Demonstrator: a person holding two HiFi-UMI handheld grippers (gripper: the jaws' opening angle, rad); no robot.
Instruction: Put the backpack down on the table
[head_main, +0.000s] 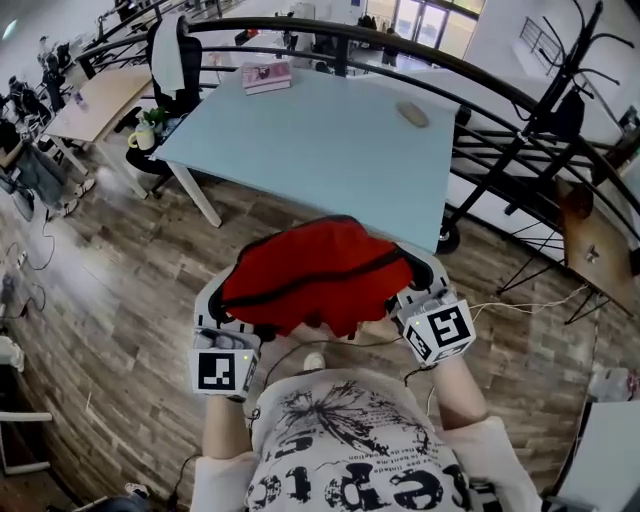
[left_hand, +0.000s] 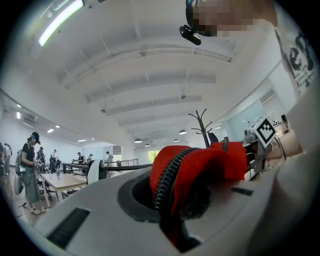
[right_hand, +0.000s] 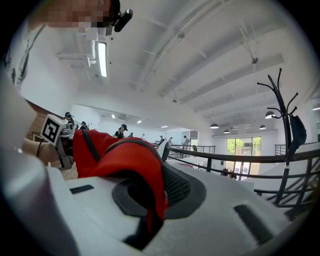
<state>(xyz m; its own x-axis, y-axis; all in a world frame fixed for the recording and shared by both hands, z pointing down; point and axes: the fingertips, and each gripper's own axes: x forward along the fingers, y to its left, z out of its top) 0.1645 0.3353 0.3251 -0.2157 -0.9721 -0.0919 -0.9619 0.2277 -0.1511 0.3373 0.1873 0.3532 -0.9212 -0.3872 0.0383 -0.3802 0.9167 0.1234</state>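
A red backpack (head_main: 315, 275) with a black zip hangs between my two grippers, over the wooden floor just short of the pale blue table (head_main: 330, 150). My left gripper (head_main: 232, 318) is shut on the bag's left edge; red fabric and zip (left_hand: 172, 187) are pinched between its jaws. My right gripper (head_main: 412, 292) is shut on the bag's right edge, where red fabric (right_hand: 145, 180) runs down between its jaws. Both grippers point level, toward the table. The fingertips are hidden under the bag in the head view.
A pink box (head_main: 266, 76) and a small tan object (head_main: 412, 114) lie on the table's far side. A black curved railing (head_main: 470, 80) and a coat stand (head_main: 560, 90) stand beyond it. A wooden desk (head_main: 95, 100) with a chair (head_main: 175, 60) is at the left.
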